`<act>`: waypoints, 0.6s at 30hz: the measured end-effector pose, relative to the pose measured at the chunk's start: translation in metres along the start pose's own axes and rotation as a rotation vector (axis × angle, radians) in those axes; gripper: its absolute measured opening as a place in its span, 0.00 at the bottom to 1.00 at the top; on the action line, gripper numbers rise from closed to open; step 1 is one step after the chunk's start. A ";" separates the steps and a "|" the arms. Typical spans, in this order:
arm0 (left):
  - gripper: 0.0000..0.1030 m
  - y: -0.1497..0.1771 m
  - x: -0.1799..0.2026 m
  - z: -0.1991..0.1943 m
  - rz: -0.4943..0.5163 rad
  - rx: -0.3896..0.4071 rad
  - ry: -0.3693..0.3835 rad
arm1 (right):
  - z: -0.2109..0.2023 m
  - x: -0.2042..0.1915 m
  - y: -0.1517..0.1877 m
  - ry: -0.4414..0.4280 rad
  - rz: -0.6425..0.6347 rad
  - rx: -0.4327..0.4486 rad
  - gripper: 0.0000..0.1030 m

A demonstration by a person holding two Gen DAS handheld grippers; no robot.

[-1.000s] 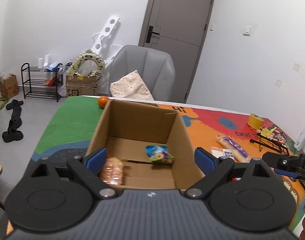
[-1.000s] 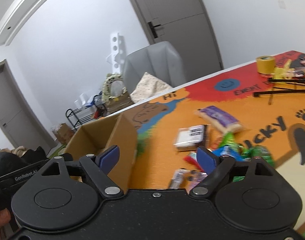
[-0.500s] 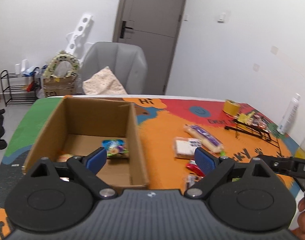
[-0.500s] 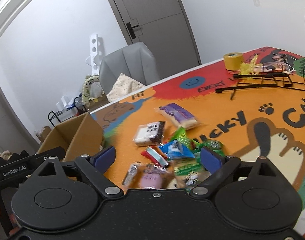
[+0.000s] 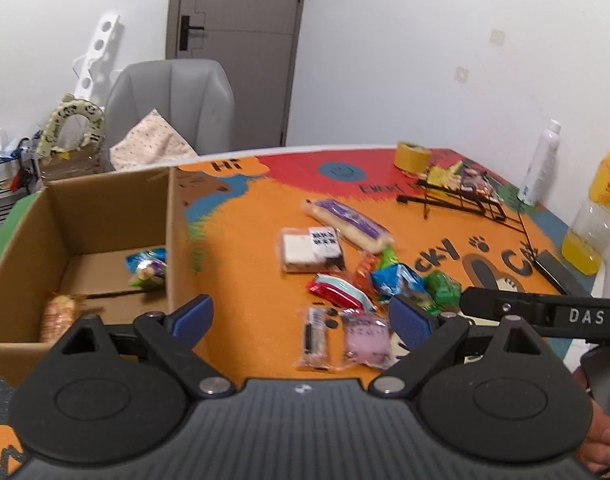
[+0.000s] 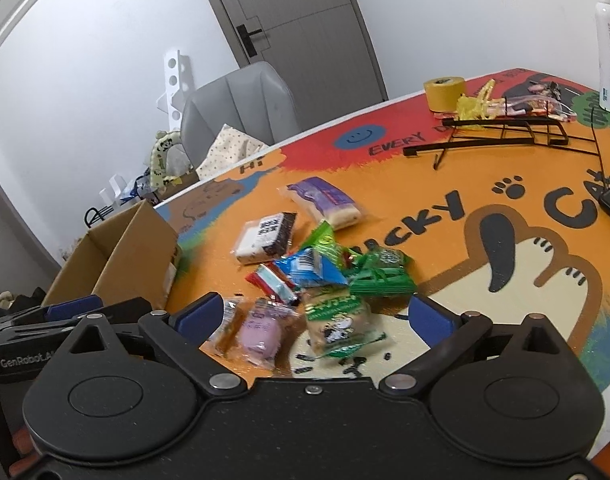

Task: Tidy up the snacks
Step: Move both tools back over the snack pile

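Snacks: a loose heap of packets (image 6: 325,276) lies on the counter (image 6: 445,248) beside the cardboard box (image 5: 105,216); a pink packet (image 6: 261,334) and a green-and-white biscuit bag (image 6: 341,320) are nearest the right tongs.
Already boxed: a blue-and-green packet (image 5: 147,268) and an orange-wrapped snack (image 5: 59,316) lie on the box floor.
Left tongs (image 5: 301,318): spread wide, nothing between the blue pads, hanging over the near edge of the heap, next to the box's right wall.
Right tongs (image 6: 313,318): wide apart after just opening further; the pink packet and biscuit bag show between the pads, untouched.
In the way: green packet (image 6: 379,276), blue packet (image 6: 311,268) and red packet (image 6: 271,282) overlap one another; a purple-labelled long bar (image 6: 325,202) and a black-and-white pack (image 6: 265,236) lie apart behind them.
Around: black wire rack (image 6: 501,132), yellow tape roll (image 6: 445,92), white spray bottle (image 6: 609,52), juice bottle (image 5: 597,216).
Surface: bright orange cartoon mat with black lettering and a paw print.
Room: white walls, grey door (image 5: 233,52), grey chair (image 5: 169,108) with a dotted cushion.
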State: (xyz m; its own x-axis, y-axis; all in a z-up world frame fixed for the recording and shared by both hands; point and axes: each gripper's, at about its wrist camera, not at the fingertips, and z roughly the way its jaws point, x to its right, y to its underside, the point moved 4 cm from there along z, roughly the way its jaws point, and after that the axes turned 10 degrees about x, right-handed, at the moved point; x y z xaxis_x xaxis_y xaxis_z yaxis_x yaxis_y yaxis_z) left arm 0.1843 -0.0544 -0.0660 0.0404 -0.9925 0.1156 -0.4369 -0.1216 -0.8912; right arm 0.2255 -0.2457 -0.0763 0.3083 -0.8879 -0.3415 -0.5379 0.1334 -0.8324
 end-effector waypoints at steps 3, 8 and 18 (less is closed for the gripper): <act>0.91 0.002 0.008 0.003 0.026 -0.002 0.009 | 0.003 0.007 0.001 0.002 0.011 -0.007 1.00; 0.90 0.008 0.011 0.016 0.018 -0.033 0.014 | 0.010 0.012 0.008 -0.007 0.013 -0.048 1.00; 0.81 0.023 0.016 0.037 0.012 -0.071 0.020 | 0.021 0.018 0.016 0.002 0.006 -0.062 1.00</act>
State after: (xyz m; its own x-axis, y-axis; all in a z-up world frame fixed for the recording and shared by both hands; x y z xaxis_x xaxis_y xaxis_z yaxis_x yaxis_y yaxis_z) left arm 0.2084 -0.0736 -0.1014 0.0172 -0.9933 0.1139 -0.5004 -0.1072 -0.8592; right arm 0.2388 -0.2509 -0.1049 0.3028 -0.8882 -0.3456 -0.5873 0.1117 -0.8016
